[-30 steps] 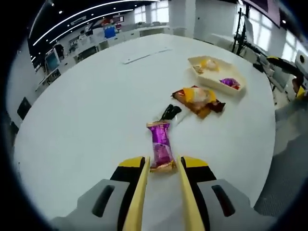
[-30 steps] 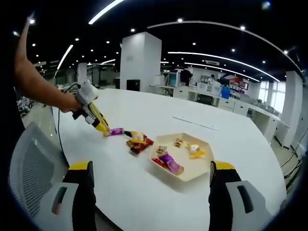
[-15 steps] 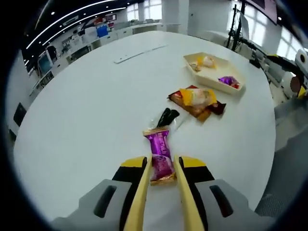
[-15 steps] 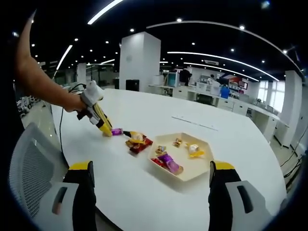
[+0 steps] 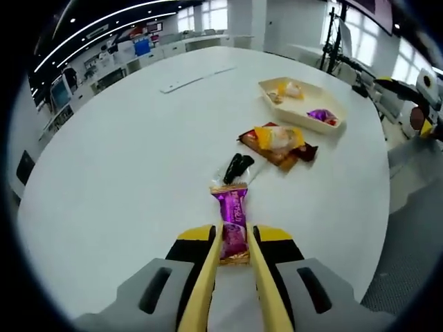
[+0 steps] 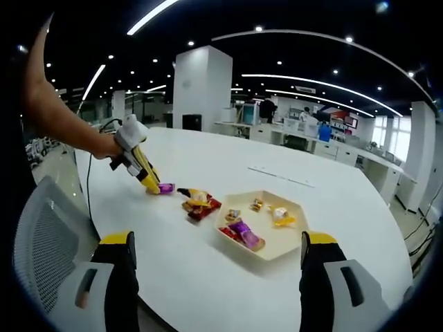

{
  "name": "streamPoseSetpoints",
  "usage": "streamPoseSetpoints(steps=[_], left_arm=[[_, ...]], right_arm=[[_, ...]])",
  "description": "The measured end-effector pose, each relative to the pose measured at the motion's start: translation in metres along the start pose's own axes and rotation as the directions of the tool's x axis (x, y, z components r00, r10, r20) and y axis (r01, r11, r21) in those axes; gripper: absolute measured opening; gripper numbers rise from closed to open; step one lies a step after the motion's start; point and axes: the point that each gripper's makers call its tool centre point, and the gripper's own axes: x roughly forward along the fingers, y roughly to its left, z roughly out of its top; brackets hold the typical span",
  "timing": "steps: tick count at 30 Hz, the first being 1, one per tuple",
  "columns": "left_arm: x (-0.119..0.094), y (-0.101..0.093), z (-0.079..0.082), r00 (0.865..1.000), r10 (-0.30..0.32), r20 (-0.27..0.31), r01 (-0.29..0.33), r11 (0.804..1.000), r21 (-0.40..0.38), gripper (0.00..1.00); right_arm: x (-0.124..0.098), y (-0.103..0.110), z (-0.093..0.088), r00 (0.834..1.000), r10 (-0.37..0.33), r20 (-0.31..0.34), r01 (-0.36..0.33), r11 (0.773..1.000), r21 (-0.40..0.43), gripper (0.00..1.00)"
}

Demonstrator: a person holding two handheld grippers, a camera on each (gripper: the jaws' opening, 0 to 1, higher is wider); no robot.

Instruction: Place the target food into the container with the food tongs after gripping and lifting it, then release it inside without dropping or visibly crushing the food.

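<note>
1. Between the left tongs [image 5: 234, 259], in the left gripper view, a purple candy [image 5: 233, 223] lies on the white bench [image 5: 124, 159], both tips pressed against its near end. A tray [image 5: 299, 105] sits well beyond.
2. Right gripper view: the right tongs [image 6: 216, 266] are spread wide, holding nothing, above the bench near the tray [image 6: 266, 225].

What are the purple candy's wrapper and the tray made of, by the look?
Purple candy: wrapper looks like glossy plastic film or foil, judging by its sheen, twisted crinkled ends and gold trim. Tray: cream, matte, rigid thin walls with crisp angled corners; probably moulded plastic, though melamine or coated pulp can't be ruled out.
</note>
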Motion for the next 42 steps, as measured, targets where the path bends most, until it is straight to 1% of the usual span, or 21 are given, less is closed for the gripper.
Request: streamPoseSetpoints(steps=[5,8,12,15,24,27,28,31,32,33,38,42], left_arm=[[-0.003,-0.001,0.006,1.000,-0.022,0.000,0.022,1.000,0.015,0.18],[-0.008,-0.007,0.014,0.998,-0.058,-0.008,0.058,0.998,0.031,0.18],[-0.014,-0.008,0.028,0.997,-0.081,-0.007,0.081,0.995,0.062,0.18],[-0.016,-0.008,0.037,0.994,-0.104,-0.021,0.105,0.991,0.085,0.18],[-0.029,-0.006,0.070,0.989,-0.143,-0.031,0.146,0.977,0.157,0.18],[-0.034,-0.007,0.083,0.987,-0.156,-0.031,0.159,0.969,0.187,0.18],[-0.037,-0.007,0.089,0.987,-0.156,-0.024,0.158,0.966,0.203,0.19],[-0.043,-0.005,0.102,0.986,-0.162,-0.024,0.164,0.964,0.211,0.19],[-0.046,-0.003,0.108,0.987,-0.162,-0.020,0.162,0.963,0.213,0.19],[-0.047,-0.002,0.110,0.987,-0.163,-0.019,0.163,0.963,0.214,0.19],[-0.059,-0.002,0.132,0.984,-0.175,-0.001,0.171,0.958,0.228,0.19],[-0.062,-0.003,0.140,0.983,-0.185,-0.005,0.180,0.950,0.256,0.18]], right_arm=[[0.000,0.000,-0.001,1.000,-0.001,-0.001,0.001,1.000,-0.001,0.97],[0.000,0.000,0.000,1.000,-0.001,-0.002,0.001,1.000,0.000,0.98],[0.000,-0.001,-0.001,1.000,-0.002,-0.001,0.002,1.000,-0.001,0.97],[0.000,0.000,0.000,1.000,0.000,0.001,0.000,1.000,-0.002,0.97],[0.000,0.000,0.000,1.000,0.002,0.004,-0.001,1.000,-0.004,0.97],[-0.001,0.001,0.001,1.000,0.002,0.006,-0.002,1.000,-0.006,0.97],[-0.001,0.001,0.001,1.000,0.003,0.006,-0.003,1.000,-0.004,0.97],[-0.001,0.000,0.001,1.000,0.002,0.007,-0.002,1.000,-0.005,0.97],[-0.001,0.000,0.001,1.000,0.001,0.008,-0.001,1.000,-0.006,0.97],[-0.001,0.000,0.001,1.000,0.001,0.009,-0.001,1.000,-0.006,0.97],[-0.001,0.000,0.002,1.000,-0.002,0.014,0.002,1.000,-0.004,0.97],[-0.002,0.000,0.002,1.000,-0.003,0.014,0.003,1.000,-0.006,0.97]])
